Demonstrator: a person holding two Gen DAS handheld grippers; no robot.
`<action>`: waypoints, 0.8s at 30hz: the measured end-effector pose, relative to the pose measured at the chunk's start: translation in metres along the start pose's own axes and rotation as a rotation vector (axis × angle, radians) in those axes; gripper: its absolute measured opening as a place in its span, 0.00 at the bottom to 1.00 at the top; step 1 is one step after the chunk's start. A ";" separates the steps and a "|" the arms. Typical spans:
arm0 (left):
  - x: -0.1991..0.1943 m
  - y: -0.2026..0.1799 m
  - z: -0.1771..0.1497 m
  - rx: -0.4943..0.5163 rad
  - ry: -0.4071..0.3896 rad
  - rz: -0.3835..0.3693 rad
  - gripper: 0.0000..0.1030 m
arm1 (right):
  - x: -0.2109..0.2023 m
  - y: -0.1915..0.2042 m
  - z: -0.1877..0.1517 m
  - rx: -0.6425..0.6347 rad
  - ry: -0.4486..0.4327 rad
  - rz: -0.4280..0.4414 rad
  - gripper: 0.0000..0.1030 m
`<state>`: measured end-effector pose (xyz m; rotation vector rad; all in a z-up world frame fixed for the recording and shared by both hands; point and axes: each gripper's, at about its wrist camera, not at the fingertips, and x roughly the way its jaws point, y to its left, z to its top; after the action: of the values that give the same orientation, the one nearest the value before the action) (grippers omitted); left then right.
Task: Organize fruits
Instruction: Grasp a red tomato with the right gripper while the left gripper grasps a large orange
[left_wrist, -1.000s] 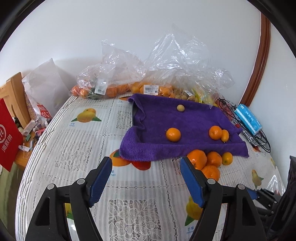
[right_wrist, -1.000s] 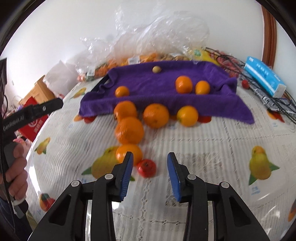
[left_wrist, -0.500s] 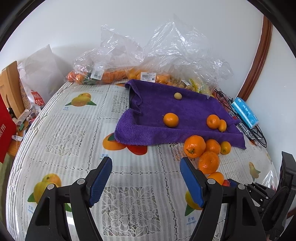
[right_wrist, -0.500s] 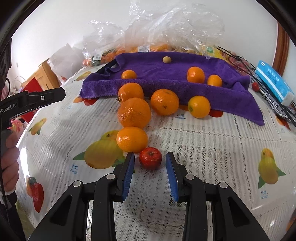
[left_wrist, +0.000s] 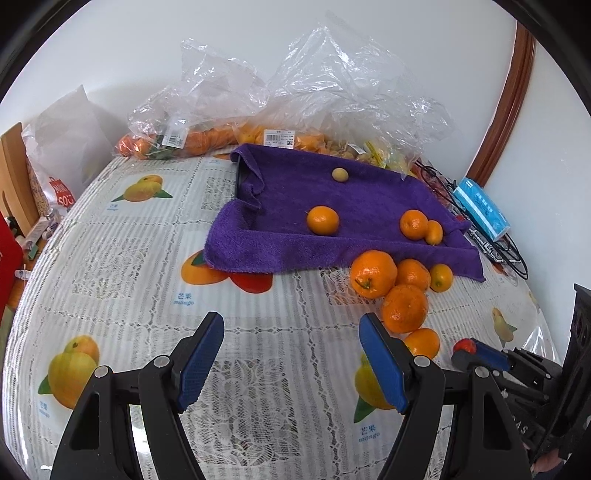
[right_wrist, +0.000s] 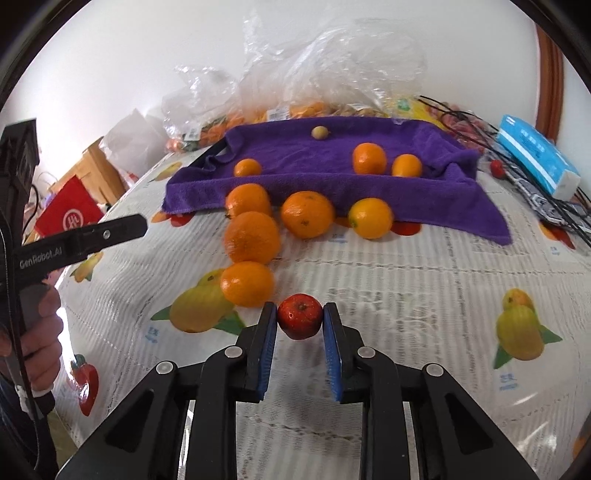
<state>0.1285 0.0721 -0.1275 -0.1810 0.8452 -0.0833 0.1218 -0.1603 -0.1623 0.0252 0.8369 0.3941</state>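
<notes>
Both views are bright and evenly lit by soft, daylight-like light, with the white wall nearly washed out. Shadows are faint: a small soft one lies under the red fruit and thin ones under the oranges. The clear plastic bags catch pale glints, and a patch of glare whitens the left edge of the worktop in the right wrist view. The fisheye lens bends the worktop into a dome and curves the brown door frame; black vignette fills the corners. The left wrist view is sharp. In the right wrist view the tablecloth pattern looks slightly smeared, and far things are softer.
</notes>
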 end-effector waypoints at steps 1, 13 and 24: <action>0.002 -0.001 0.000 -0.003 0.007 -0.010 0.72 | -0.002 -0.004 0.000 0.005 -0.006 -0.014 0.24; 0.016 -0.015 0.001 -0.013 0.051 -0.077 0.72 | -0.003 -0.045 0.009 0.063 -0.038 -0.104 0.25; 0.031 -0.027 0.019 -0.021 0.054 -0.141 0.72 | 0.011 -0.053 0.012 0.094 -0.023 -0.084 0.25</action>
<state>0.1631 0.0432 -0.1331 -0.2585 0.8867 -0.2123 0.1553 -0.2043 -0.1715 0.0811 0.8300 0.2745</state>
